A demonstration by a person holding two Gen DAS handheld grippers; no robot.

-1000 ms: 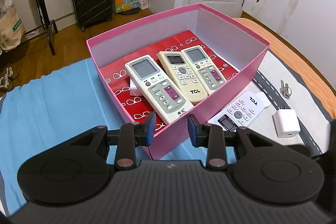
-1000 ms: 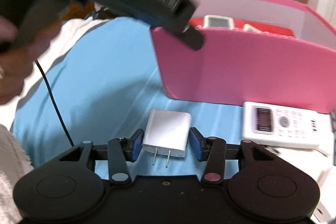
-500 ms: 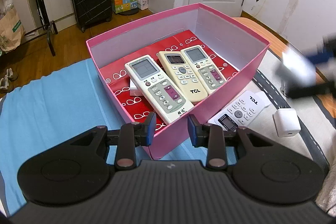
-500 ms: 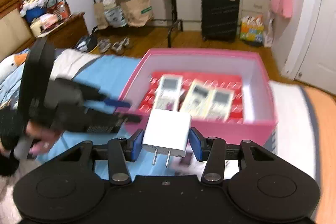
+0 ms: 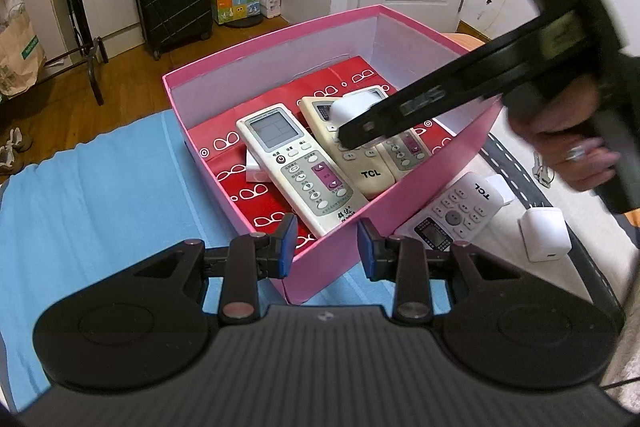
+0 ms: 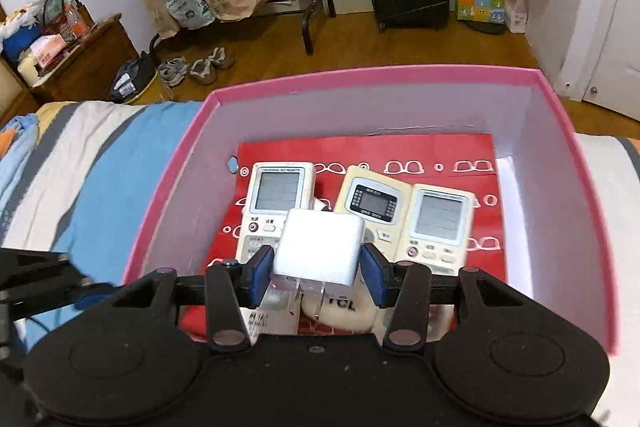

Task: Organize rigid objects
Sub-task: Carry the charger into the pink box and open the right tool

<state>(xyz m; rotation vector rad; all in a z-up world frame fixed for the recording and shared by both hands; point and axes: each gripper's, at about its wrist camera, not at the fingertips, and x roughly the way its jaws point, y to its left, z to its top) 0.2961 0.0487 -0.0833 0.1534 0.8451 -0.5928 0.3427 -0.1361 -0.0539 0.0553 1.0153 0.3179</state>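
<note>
Now the biggest thing in view is the bed (image 5: 100,187) with its blue and white cover, and on it stands the pink box (image 6: 168,187), open at the top, with a red patterned sheet on its floor. Inside the box three remote controls (image 6: 276,203) lie side by side with their screens toward the far wall. One more white remote (image 5: 456,215) lies outside on the bed, just beside the box wall, and a second white charger (image 5: 544,233) sits near it. The right gripper (image 6: 318,273) hangs above the inside of the box and its jaws are clamped on a white plug adapter (image 6: 320,247), held by its two sides with the metal prongs pointing back toward the camera. The left gripper (image 5: 326,245) is at the near corner of the box, holds nothing, and its jaws are drawn in to their narrowest gap. I judge the step in hand is placing the adapter into the box. The next move calls for lowering it to a free red area, not onto the remotes, and then opening the jaws; afterwards the outside remote and charger remain to be collected.
</note>
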